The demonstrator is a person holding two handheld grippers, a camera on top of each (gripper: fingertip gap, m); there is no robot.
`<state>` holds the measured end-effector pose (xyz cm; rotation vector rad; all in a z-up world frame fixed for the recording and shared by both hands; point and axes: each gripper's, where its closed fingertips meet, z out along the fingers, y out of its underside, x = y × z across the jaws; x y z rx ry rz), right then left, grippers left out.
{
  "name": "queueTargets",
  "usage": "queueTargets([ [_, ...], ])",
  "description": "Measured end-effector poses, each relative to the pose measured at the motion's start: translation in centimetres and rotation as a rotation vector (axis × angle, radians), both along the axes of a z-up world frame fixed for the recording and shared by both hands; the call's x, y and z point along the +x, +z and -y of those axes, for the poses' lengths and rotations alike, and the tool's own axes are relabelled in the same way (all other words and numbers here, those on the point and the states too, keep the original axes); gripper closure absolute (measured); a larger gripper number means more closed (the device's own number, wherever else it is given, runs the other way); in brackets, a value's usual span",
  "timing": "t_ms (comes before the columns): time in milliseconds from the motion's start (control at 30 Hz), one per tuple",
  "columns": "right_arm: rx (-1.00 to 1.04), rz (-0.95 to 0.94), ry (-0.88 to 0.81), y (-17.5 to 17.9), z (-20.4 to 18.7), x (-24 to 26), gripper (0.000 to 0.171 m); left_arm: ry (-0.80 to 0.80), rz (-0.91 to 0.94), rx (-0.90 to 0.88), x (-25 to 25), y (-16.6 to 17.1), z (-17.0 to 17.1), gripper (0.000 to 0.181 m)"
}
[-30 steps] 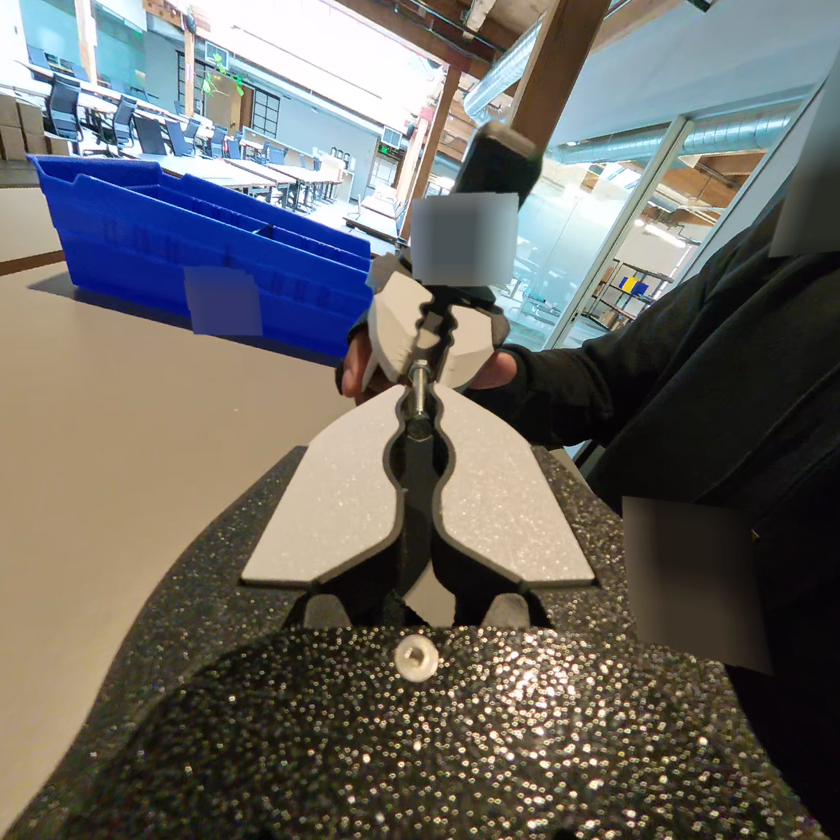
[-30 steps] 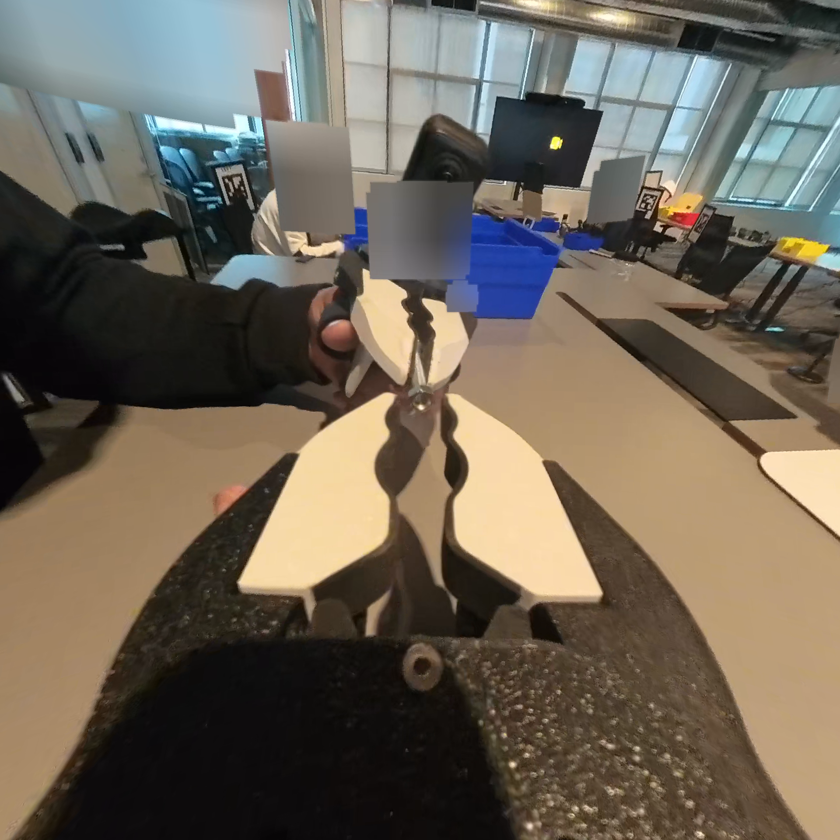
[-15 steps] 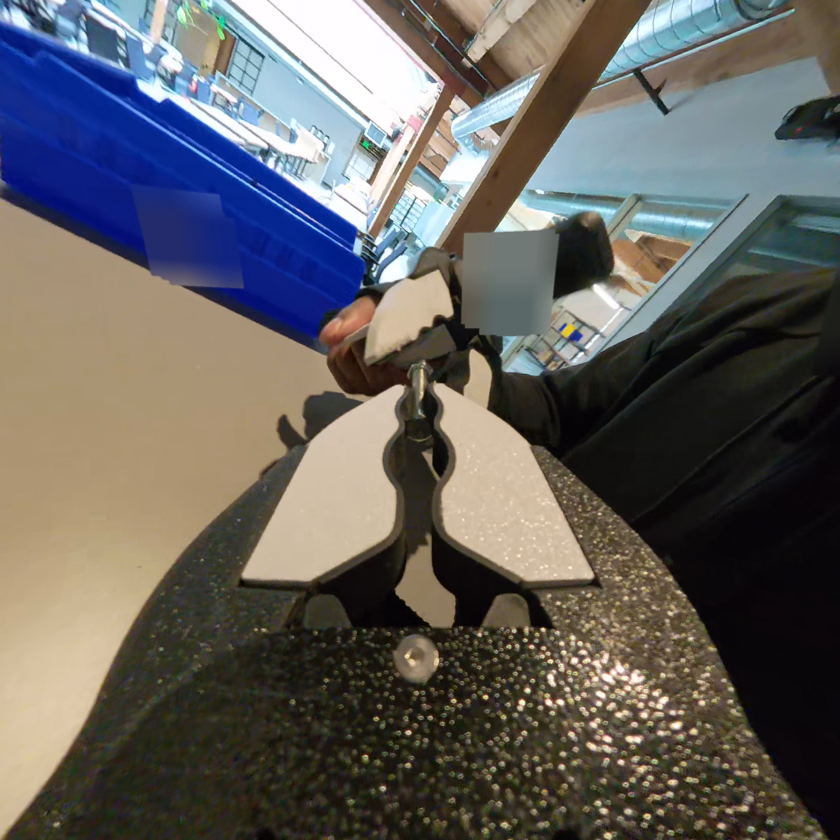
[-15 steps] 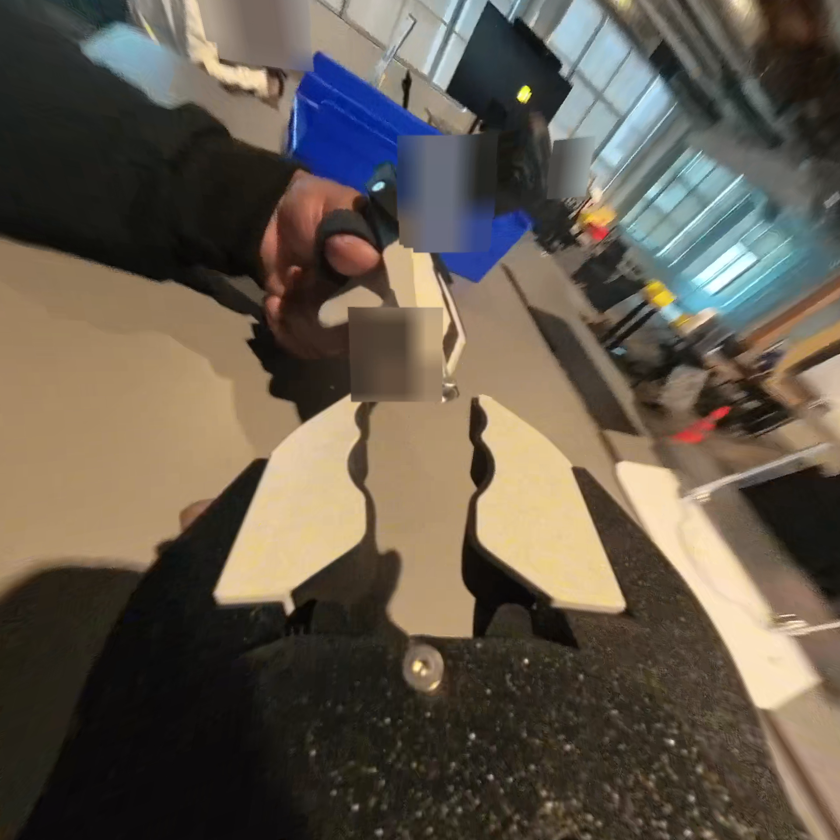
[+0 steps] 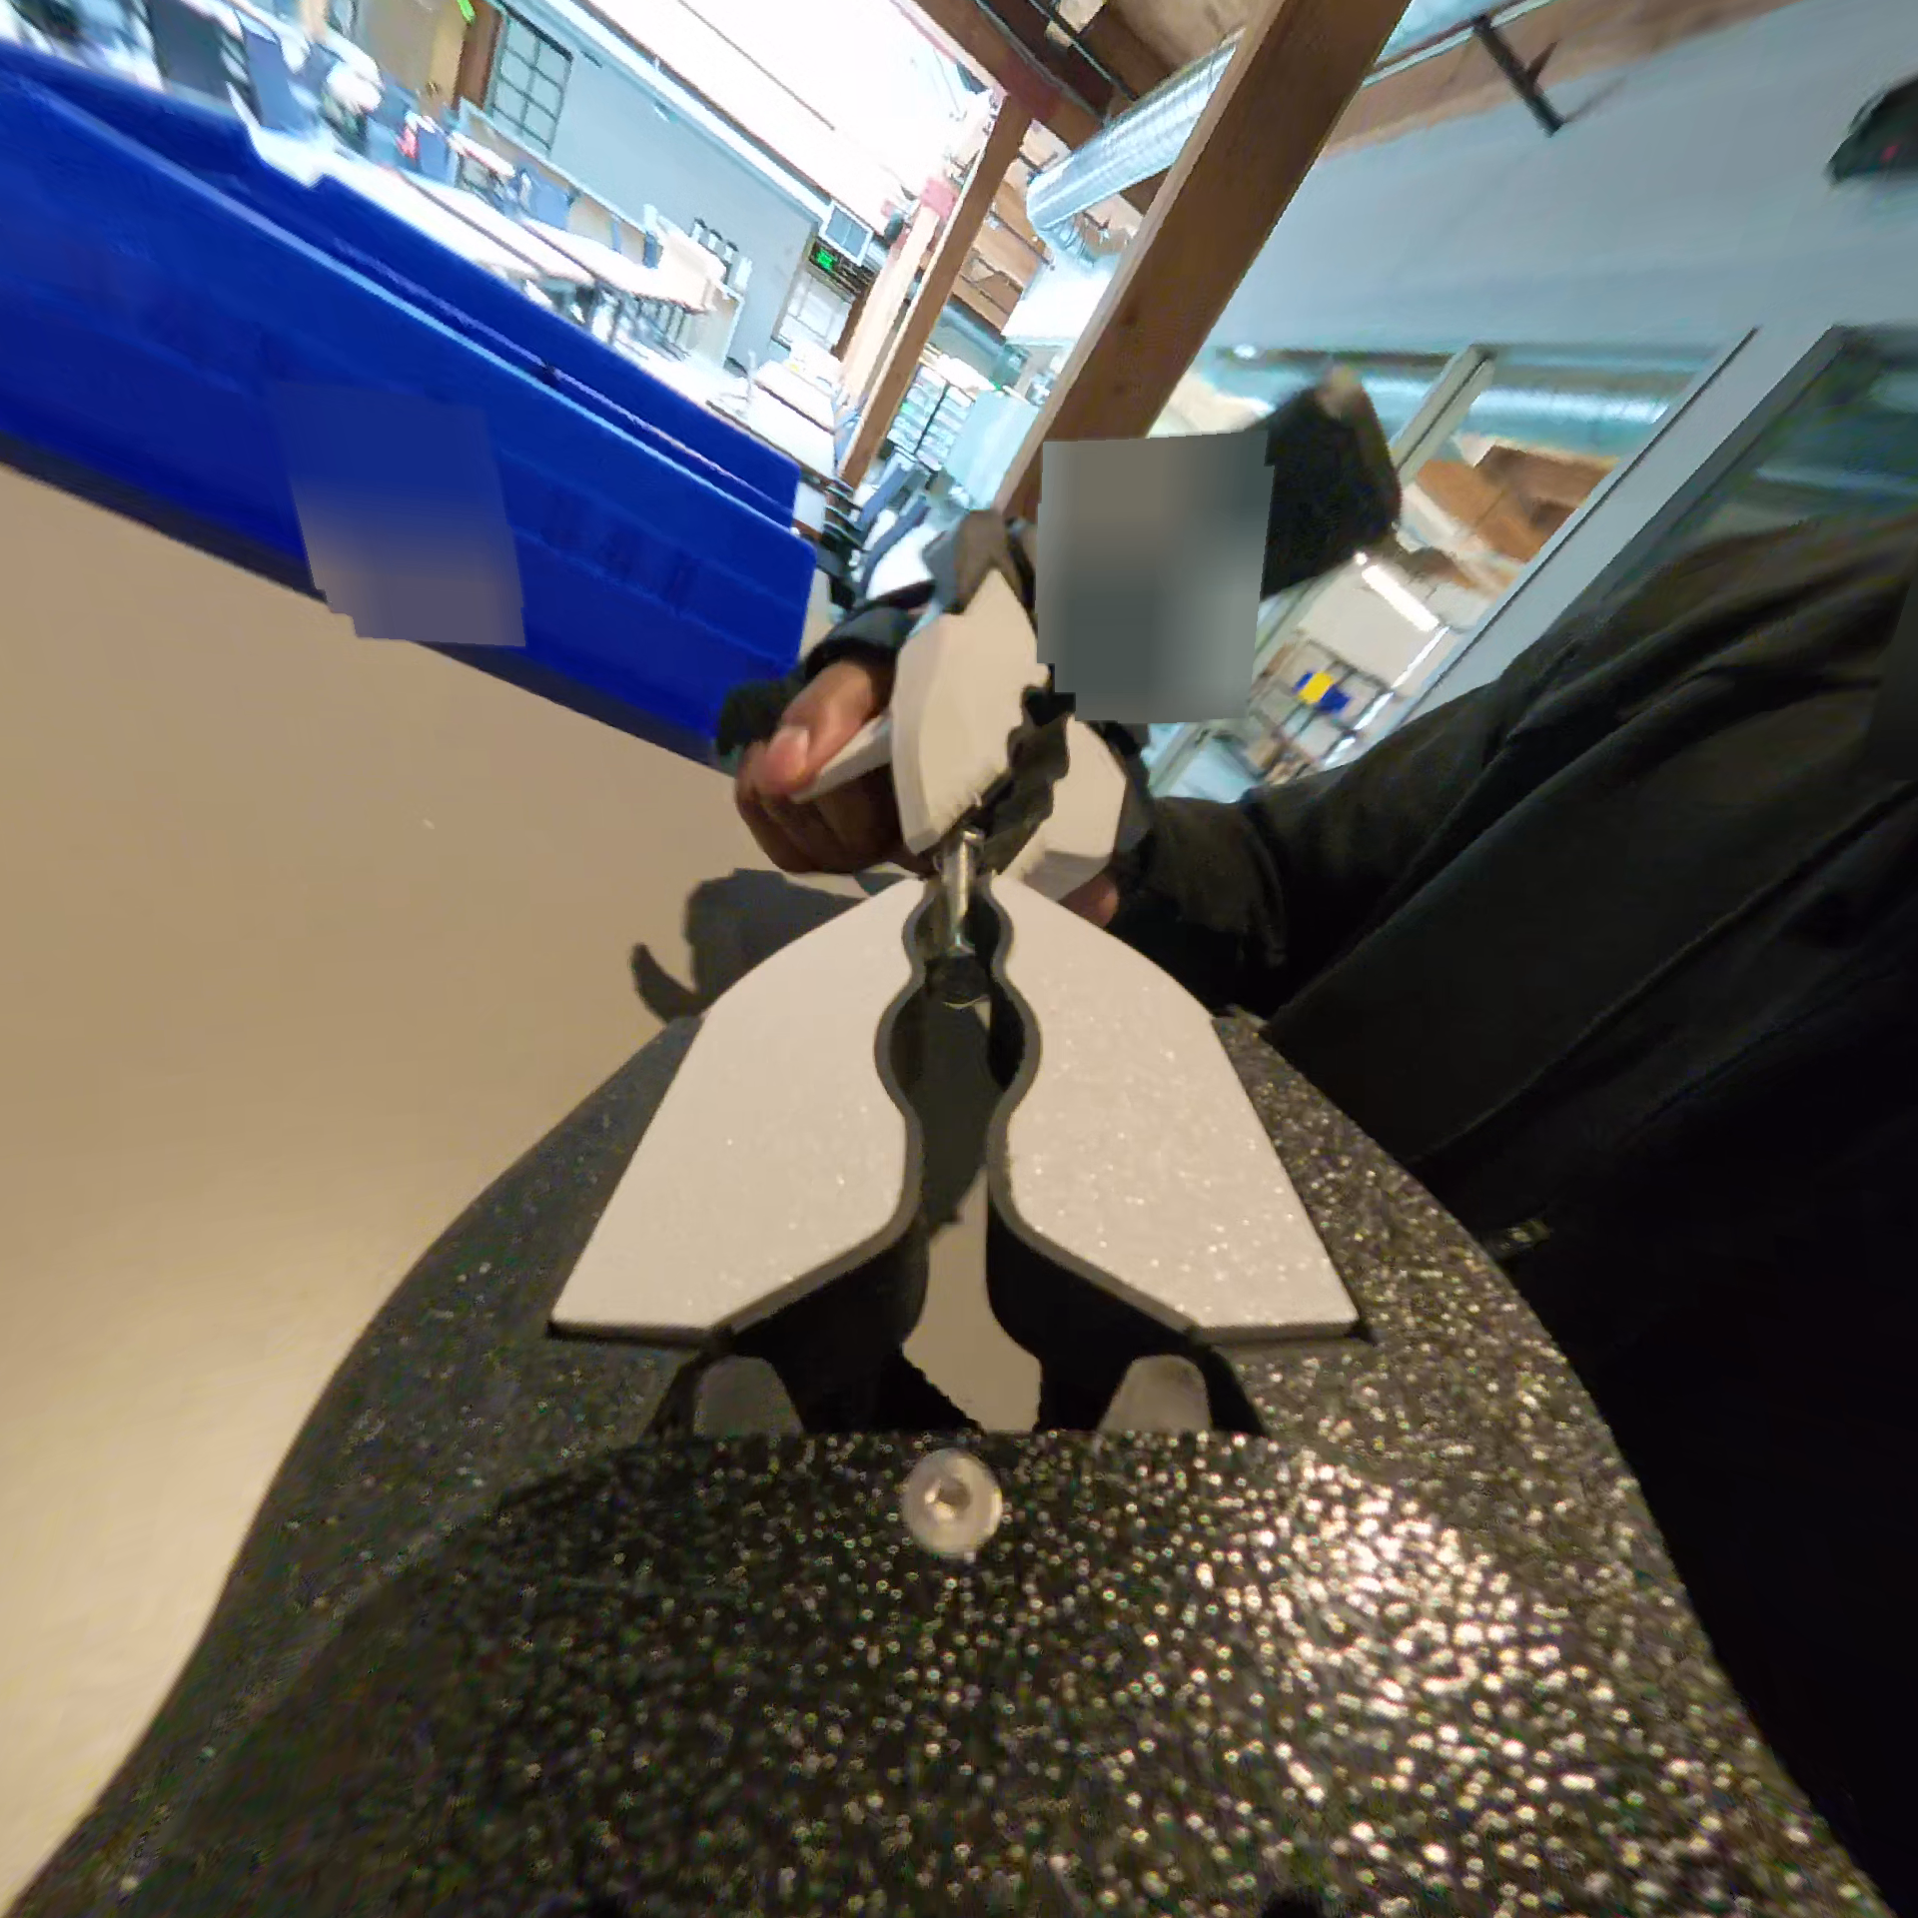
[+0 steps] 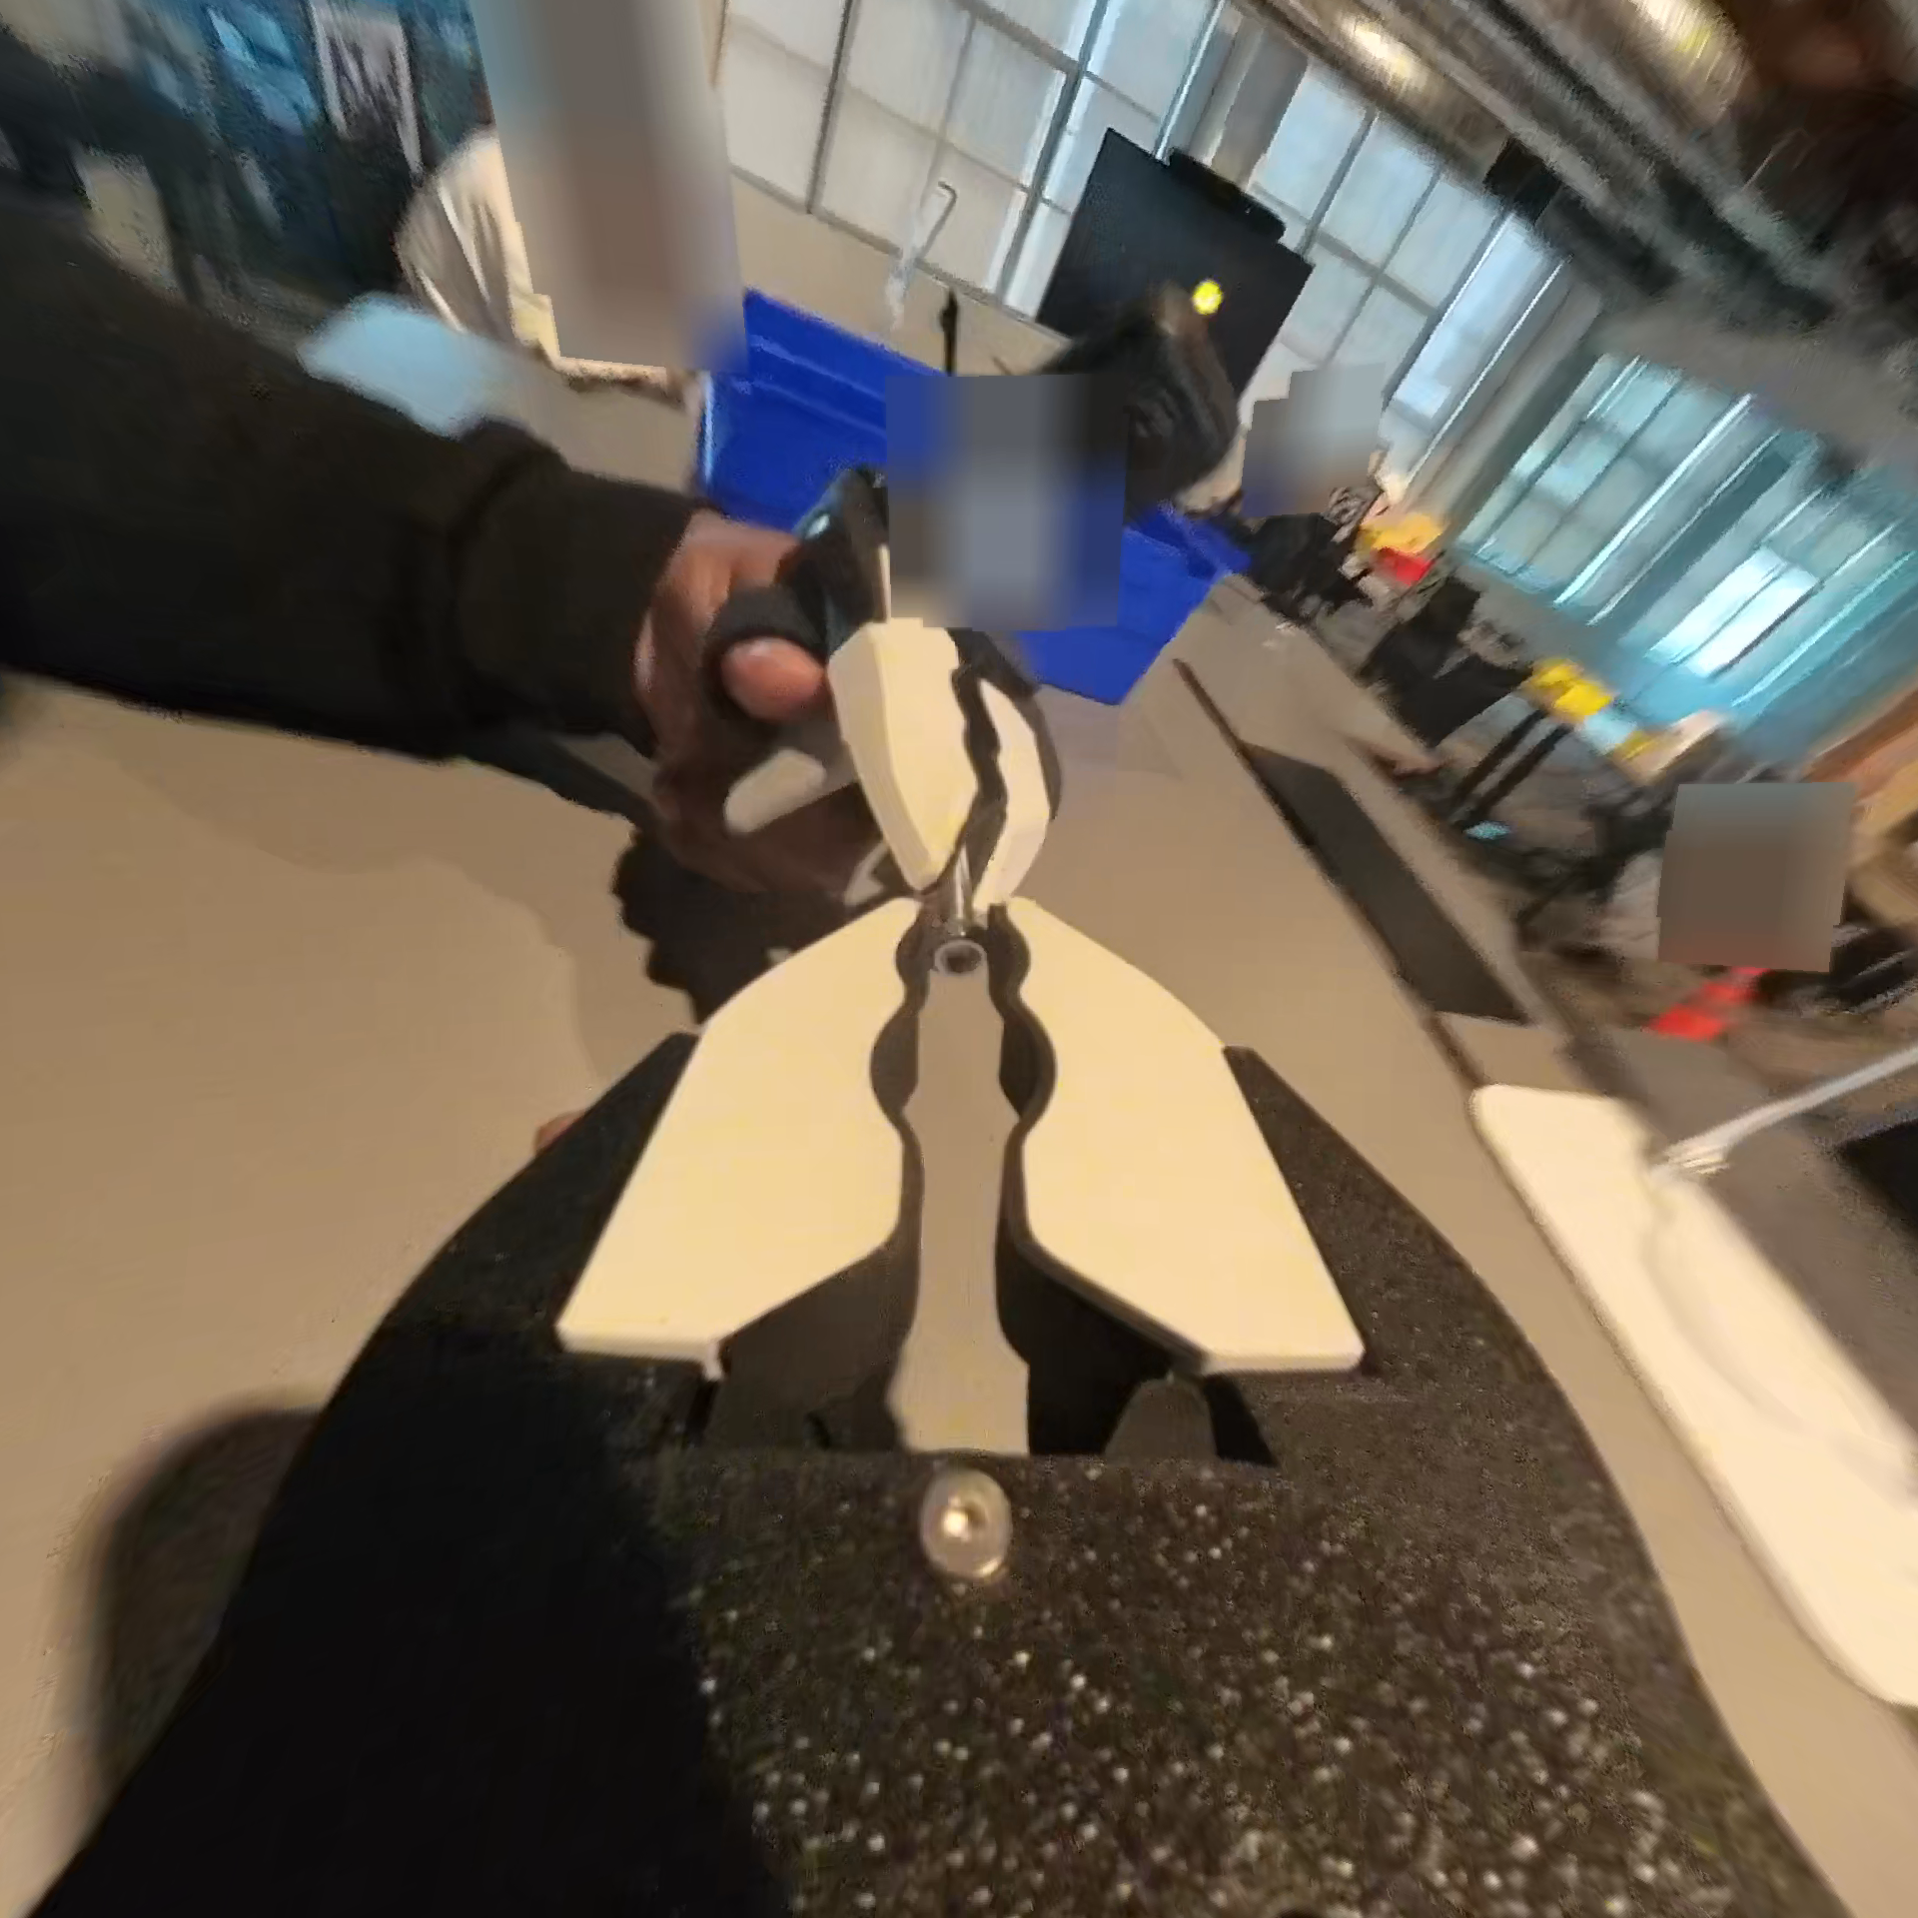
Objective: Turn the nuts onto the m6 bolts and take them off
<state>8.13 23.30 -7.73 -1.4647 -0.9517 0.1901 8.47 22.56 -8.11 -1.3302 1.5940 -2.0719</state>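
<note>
My left gripper (image 5: 957, 905) is shut on the head end of a steel M6 bolt (image 5: 955, 939) and holds it above the grey table. The shaft points away into my right gripper (image 5: 970, 830), which a hand holds just beyond. In the right wrist view my right gripper (image 6: 955, 919) has its tips closed on a small ring-shaped nut (image 6: 957, 955) at the bolt's end. The left gripper (image 6: 960, 882) meets it tip to tip from the far side. The two grippers are rolled at different angles. Most of the thread is hidden between the pads.
Blue plastic bins (image 5: 415, 343) stand at the back of the table (image 5: 311, 934) and also show in the right wrist view (image 6: 810, 415). A white pad with a cable (image 6: 1661, 1297) lies to the right. A dark mat (image 6: 1380, 882) lies behind it. The person's black sleeve (image 5: 1557, 882) fills the right side. The tips of both grippers are at nearly the same place.
Half a second ago my right gripper was open and off the bolt; it has now closed on the nut again at a new roll angle. My left gripper stayed shut on the bolt.
</note>
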Motion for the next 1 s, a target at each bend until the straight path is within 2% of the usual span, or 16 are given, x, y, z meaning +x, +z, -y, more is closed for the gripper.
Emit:
queueTargets([
  [100,0.223,0.271,-0.050,-0.5,0.0,0.1,0.161,-0.039,-0.066,-0.106,0.0,-0.5,0.1,0.176],
  [167,0.249,0.299,-0.077,-0.5,-0.1,0.3,0.161,-0.027,-0.060,-0.109,0.2,-0.5,0.0,0.176],
  [300,0.075,0.039,-0.073,0.4,-0.5,0.8,0.136,0.036,-0.011,-0.020,0.4,-0.3,-0.7,0.176],
  [333,0.023,-0.014,-0.068,0.4,-0.7,0.9,0.135,0.059,0.004,0.006,0.5,-0.1,-1.0,0.176],
  [400,-0.032,-0.093,-0.071,0.4,-0.9,1.4,0.135,0.080,0.027,0.050,0.4,0.0,-1.2,0.176],
  [500,-0.095,-0.185,-0.047,0.5,-0.9,1.4,0.144,0.089,0.055,0.077,0.4,0.4,-1.2,0.176],
  [600,-0.144,-0.216,-0.021,0.3,-0.9,1.2,0.150,0.085,0.064,0.093,0.3,0.4,-1.0,0.176],
  [700,-0.139,-0.163,-0.009,-0.2,-0.7,0.9,0.161,0.081,0.066,0.083,0.4,0.5,-0.9,0.176],
  [833,-0.039,-0.025,-0.023,-0.5,-0.5,0.8,0.162,0.049,0.035,0.040,0.2,0.3,-0.6,0.176],
  [900,0.059,0.101,-0.030,-0.7,-0.3,0.8,0.164,-0.004,-0.013,-0.054,-0.1,0.2,-0.2,0.176],
  [933,0.119,0.183,-0.038,-0.8,-0.2,0.9,0.171,-0.036,-0.043,-0.116,-0.2,0.2,0.0,0.176],
  [1000,0.231,0.350,-0.054,-1.2,0.0,1.0,0.171,-0.062,-0.090,-0.164,-0.2,-0.4,0.3,0.176],
])
